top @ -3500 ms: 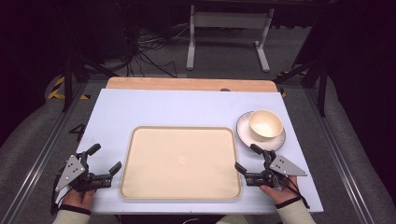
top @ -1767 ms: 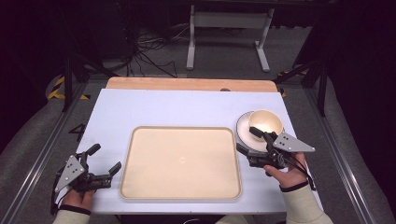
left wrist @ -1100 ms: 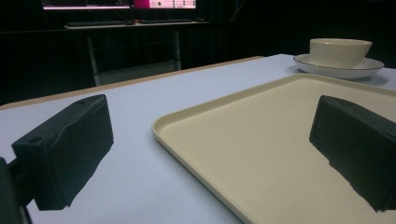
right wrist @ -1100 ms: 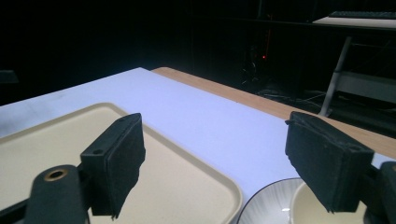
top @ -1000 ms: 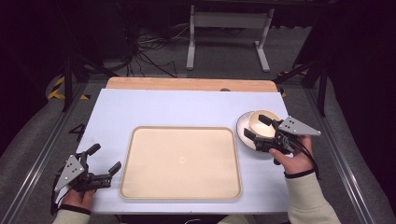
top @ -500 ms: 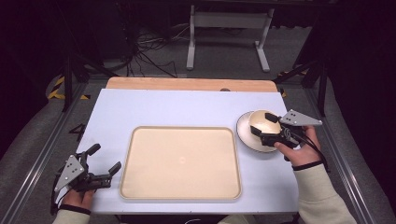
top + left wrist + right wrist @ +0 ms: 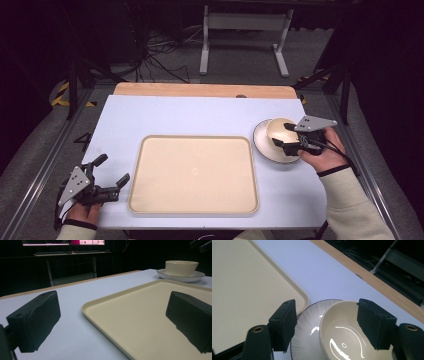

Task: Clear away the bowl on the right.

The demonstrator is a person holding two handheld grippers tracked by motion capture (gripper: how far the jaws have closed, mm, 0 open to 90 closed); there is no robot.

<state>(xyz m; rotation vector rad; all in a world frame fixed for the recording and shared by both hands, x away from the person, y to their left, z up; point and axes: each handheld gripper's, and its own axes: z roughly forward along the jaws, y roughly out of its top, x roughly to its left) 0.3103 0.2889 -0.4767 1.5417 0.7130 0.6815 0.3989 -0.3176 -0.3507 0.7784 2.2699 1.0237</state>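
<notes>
A cream bowl [image 7: 280, 131] sits on a white saucer [image 7: 265, 150] at the right of the white table, beside a cream tray [image 7: 192, 172]. My right gripper [image 7: 283, 135] hovers over the bowl, pointing left. In the right gripper view its jaws have just been closing. One finger [image 7: 283, 325] hangs over the saucer [image 7: 307, 330] and the other over the bowl [image 7: 344, 340]. The bowl's near wall lies between them, and neither pad presses on it. My left gripper [image 7: 114, 168] rests open at the front left, beside the tray's corner, with nothing between its jaws.
A wooden strip [image 7: 205, 90] runs along the table's far edge, with a metal stand [image 7: 245, 22] and cables on the floor behind it. The table's right edge lies close to the saucer. The tray [image 7: 150, 315] holds nothing.
My right gripper came up from the front right of the table to the bowl, then shifted a little right over it while its jaws narrowed. The left gripper stayed still.
</notes>
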